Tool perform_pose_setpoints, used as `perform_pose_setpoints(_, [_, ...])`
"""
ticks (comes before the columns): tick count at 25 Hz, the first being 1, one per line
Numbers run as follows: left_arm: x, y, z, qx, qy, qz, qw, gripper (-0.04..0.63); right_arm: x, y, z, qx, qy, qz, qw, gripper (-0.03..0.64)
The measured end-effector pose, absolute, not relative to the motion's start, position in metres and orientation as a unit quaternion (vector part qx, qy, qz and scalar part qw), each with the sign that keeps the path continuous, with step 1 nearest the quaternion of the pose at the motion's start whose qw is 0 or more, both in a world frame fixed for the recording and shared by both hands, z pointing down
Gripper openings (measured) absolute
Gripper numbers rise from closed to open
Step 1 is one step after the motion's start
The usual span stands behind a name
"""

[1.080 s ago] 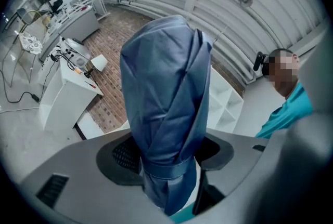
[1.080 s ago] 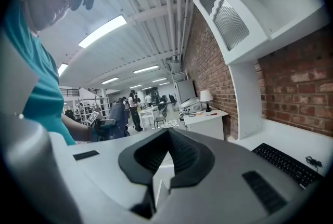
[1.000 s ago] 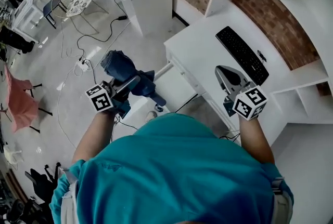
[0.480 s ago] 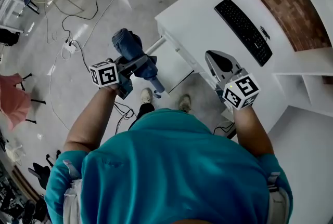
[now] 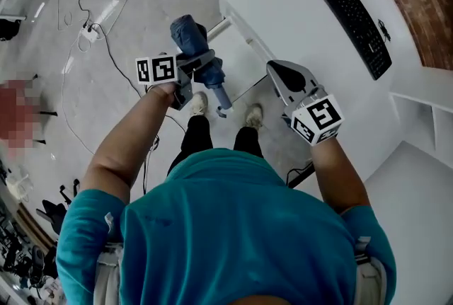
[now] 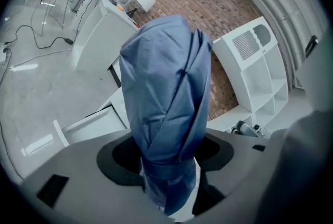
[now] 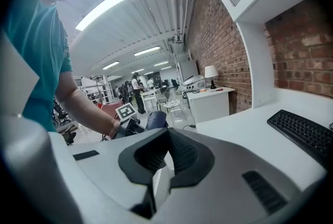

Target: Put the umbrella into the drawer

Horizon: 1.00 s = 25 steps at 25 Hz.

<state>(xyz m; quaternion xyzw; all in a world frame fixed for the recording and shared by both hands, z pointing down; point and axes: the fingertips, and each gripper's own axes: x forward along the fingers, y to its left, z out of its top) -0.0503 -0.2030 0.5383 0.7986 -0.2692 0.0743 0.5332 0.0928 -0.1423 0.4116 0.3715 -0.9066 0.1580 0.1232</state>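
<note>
Your left claw is clamped round the folded blue umbrella, held in the air off the counter's front. The open drawer lies at three o'clock from it: swing across, line the umbrella up lengthwise, then lower it. Your right claw, jaws together and empty, hangs past the drawer, so hold it clear.

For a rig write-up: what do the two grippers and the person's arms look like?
The left gripper and right gripper have grey plastic bodies with black pads in the jaws. Each carries a white cube with black square markers. The person wears a teal short-sleeved shirt.
</note>
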Motion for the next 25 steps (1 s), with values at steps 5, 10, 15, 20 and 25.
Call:
perform_pose_setpoints(5, [-0.039, -0.206, 0.592, 0.773, -0.281, 0.095, 0.561, 0.282, 0.076, -0.135, 0.448, 0.355, -0.910, 0.170, 0.130, 0.023])
perform_pose_setpoints(10, [-0.027, -0.213, 0.640, 0.757, -0.280, 0.101, 0.582, 0.282, 0.062, -0.126, 0.486, 0.343, -0.911, 0.188, 0.133, 0.023])
perform_pose_setpoints(15, [-0.015, -0.224, 0.699, 0.747, -0.283, 0.115, 0.590, 0.282, 0.056, -0.113, 0.525, 0.329, -0.913, 0.196, 0.140, 0.023])
perform_pose_setpoints(20, [-0.013, -0.234, 0.751, 0.738, -0.284, 0.139, 0.596, 0.282, 0.058, -0.108, 0.571, 0.340, -0.901, 0.233, 0.133, 0.023])
perform_pose_setpoints(25, [-0.008, -0.238, 0.793, 0.738, -0.275, 0.187, 0.587, 0.282, 0.054, -0.100, 0.611, 0.345, -0.891, 0.264, 0.134, 0.023])
